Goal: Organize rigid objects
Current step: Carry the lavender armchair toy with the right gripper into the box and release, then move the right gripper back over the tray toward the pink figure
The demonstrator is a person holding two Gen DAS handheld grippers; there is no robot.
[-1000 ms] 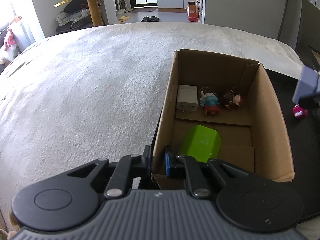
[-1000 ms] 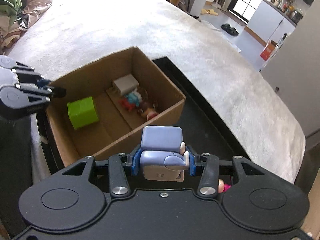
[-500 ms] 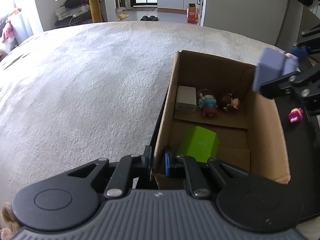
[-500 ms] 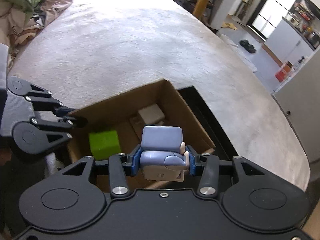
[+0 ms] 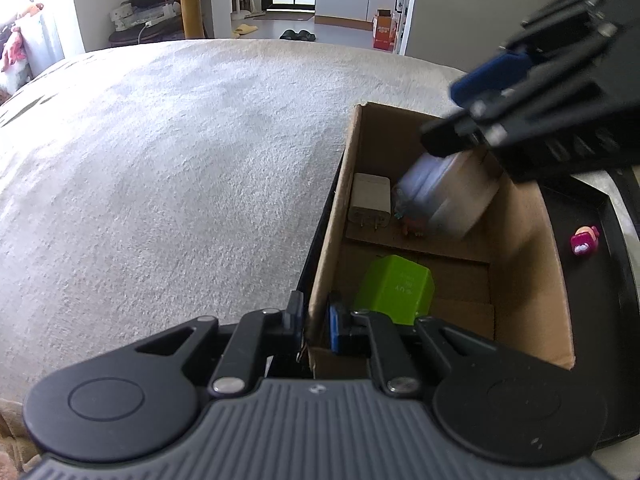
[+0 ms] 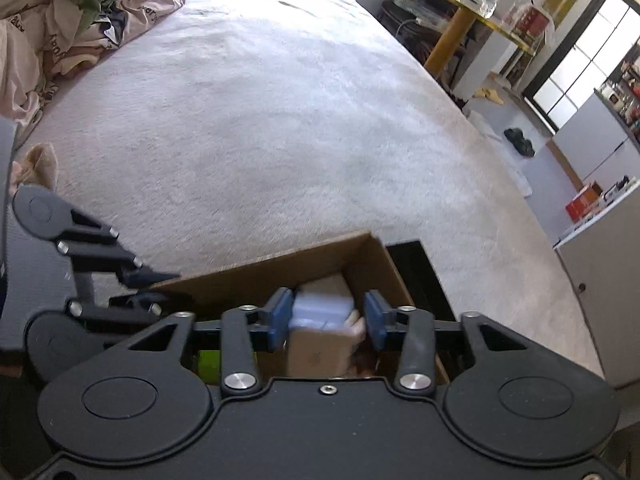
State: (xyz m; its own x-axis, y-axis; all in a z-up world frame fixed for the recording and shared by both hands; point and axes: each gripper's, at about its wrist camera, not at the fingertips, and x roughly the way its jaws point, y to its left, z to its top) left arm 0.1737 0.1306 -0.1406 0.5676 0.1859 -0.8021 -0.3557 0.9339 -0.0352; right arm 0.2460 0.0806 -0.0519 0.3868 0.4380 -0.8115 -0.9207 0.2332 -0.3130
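My left gripper [image 5: 314, 322] is shut on the near left wall of the cardboard box [image 5: 332, 216]. Inside lie a green block [image 5: 394, 290] and a white charger [image 5: 370, 202]. My right gripper [image 6: 326, 320] is open above the box's far end. The blue-grey toy armchair [image 5: 444, 196] is blurred and falling free below its fingers; in the right wrist view it [image 6: 322, 312] shows between the open pads. Small figures at the box's far end are mostly hidden behind it.
The box stands in a black tray [image 5: 592, 220] on a white fuzzy blanket [image 5: 180, 160]. A pink toy figure [image 5: 585, 241] lies in the tray, right of the box. Crumpled bedding [image 6: 80, 12] lies at the far left.
My right gripper moved over the box's far end and opened, letting go of the toy armchair, which now drops into the box. My left gripper kept its hold on the box wall.
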